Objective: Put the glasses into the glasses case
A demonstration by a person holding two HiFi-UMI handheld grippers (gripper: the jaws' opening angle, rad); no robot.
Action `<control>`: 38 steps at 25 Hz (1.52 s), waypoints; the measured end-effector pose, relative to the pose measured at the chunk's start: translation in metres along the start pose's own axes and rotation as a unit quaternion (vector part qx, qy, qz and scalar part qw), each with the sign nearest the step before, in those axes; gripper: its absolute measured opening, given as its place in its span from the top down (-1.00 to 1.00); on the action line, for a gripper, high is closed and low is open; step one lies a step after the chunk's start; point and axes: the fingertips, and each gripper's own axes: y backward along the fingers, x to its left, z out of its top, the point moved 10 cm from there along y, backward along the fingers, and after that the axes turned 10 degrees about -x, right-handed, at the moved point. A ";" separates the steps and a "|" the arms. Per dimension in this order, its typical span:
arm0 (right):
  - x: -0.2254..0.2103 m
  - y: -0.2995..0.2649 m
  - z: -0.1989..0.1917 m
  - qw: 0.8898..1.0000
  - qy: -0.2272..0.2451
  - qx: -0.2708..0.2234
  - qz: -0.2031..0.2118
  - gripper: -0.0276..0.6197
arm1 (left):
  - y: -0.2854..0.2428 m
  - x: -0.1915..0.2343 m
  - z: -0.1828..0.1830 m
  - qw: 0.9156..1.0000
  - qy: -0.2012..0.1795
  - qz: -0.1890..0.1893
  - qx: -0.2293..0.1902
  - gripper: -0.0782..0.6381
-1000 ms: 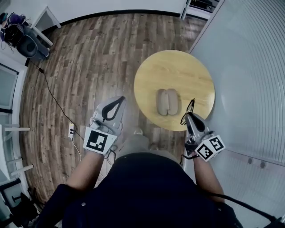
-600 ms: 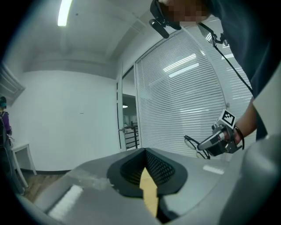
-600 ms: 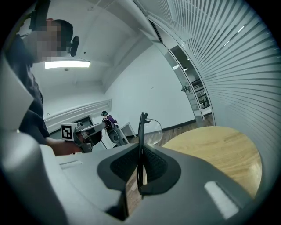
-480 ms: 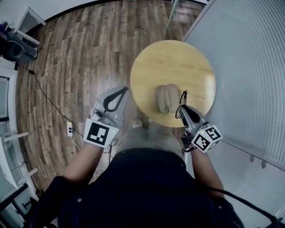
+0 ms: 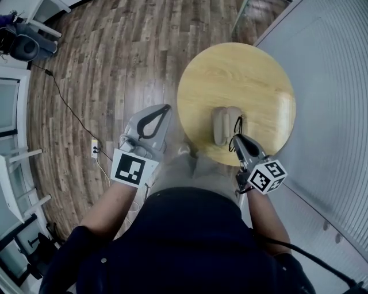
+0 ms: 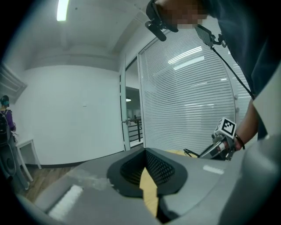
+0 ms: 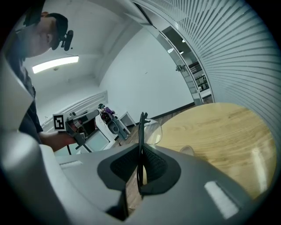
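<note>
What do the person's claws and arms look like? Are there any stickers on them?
The left claw and right claw are both smooth grey plastic with black ridged padding inside. Each has a white cube at the back with black square markers on it. The person wears a dark top with short sleeves. A thin black cable runs beside the right arm.

You're in what looks like an office or meeting room. It has a plank wood floor (image 5: pixel 103 69), plain white walls (image 6: pixel 66 118) and a long partition of slatted blinds (image 5: pixel 333 86). There is 1 ceiling strip light (image 6: pixel 63 9), 1 round wooden table (image 5: pixel 253 74), a dark chair (image 5: pixel 27 47) and a power strip (image 5: pixel 95 151) with its cable (image 5: pixel 68 108) trailing.
</note>
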 end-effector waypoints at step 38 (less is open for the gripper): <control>-0.073 -0.092 -0.097 0.980 -0.057 0.183 -0.056 0.82 | -0.004 0.023 -0.124 0.988 0.088 0.043 0.116 0.76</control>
